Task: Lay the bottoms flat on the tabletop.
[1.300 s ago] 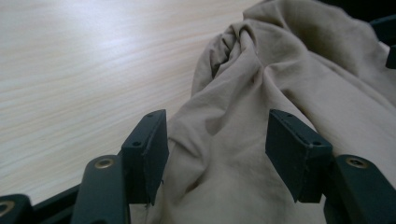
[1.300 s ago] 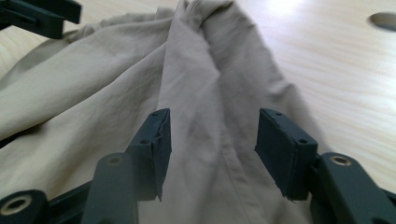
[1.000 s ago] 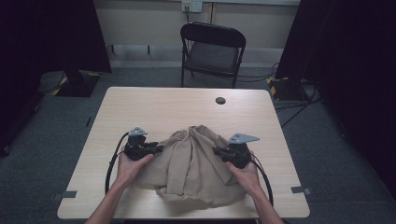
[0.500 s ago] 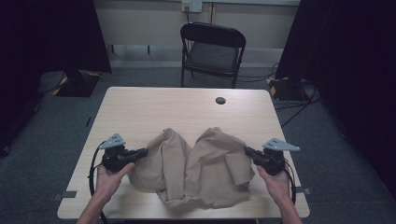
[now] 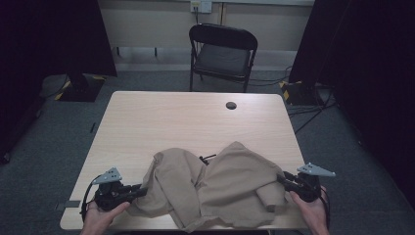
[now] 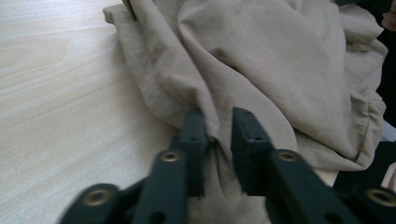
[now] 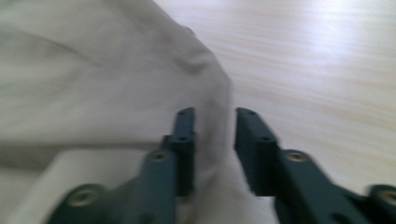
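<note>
Between parted fingers (image 6: 194, 140): tan cloth (image 5: 220, 188)

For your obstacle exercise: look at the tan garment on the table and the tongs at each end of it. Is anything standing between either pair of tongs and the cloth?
Nothing visible does. The tan garment lies crumpled on the table, and a fold of it already sits between the jaws of the left tongs and of the right tongs. Both pairs have just been opening, with a gap showing beside the cloth.

tan garment (image 5: 220, 188) on wooden table (image 5: 171, 122)
</note>
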`<state>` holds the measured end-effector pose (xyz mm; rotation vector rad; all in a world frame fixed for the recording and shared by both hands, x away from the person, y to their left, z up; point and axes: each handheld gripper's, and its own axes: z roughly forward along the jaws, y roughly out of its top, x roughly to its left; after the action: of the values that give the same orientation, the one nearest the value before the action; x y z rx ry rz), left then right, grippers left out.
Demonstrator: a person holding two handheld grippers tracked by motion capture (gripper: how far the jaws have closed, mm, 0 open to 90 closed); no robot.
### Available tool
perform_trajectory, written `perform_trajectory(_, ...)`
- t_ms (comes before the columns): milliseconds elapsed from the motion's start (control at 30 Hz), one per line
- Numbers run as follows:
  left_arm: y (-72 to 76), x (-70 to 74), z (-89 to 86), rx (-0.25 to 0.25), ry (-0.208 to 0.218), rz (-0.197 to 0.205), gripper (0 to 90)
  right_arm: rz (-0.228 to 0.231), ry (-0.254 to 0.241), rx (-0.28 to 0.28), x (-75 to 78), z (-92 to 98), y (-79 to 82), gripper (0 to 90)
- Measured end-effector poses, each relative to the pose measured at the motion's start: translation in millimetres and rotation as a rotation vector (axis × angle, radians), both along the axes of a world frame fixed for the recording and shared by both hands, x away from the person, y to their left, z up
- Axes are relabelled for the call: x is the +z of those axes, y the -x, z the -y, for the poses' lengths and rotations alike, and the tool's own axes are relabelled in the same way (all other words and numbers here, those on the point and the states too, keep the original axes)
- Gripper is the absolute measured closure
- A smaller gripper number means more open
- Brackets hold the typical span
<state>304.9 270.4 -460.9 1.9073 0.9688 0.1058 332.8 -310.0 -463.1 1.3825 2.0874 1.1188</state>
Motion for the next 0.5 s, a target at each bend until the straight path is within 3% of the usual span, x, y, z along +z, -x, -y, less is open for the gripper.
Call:
perform_trajectory(100,-15.6,11.9,1.2,0.016,0.031,0.029,62.5,0.040,-0.010,0.033,15.7,-16.3,-7.6,46.2)
perform_trajectory(200,-37.8,23.8,7.7,0.039,0.062,0.057,55.1,0.080,-0.035,0.067,32.2,-36.8,-22.6,41.2)
perform_trajectory(300,-64.9,28.1,16.2,0.082,0.073,0.056,46.3,0.100,-0.043,0.104,42.6,-60.3,-44.1,38.9)
perform_trajectory(400,-91.1,26.5,22.2,0.124,0.078,0.037,38.8,0.075,-0.052,0.130,42.3,-80.8,-69.3,36.7)
perform_trajectory(500,-109.5,20.6,28.9,0.119,0.103,0.006,35.8,0.030,-0.050,0.168,35.1,-97.9,-89.3,34.3)
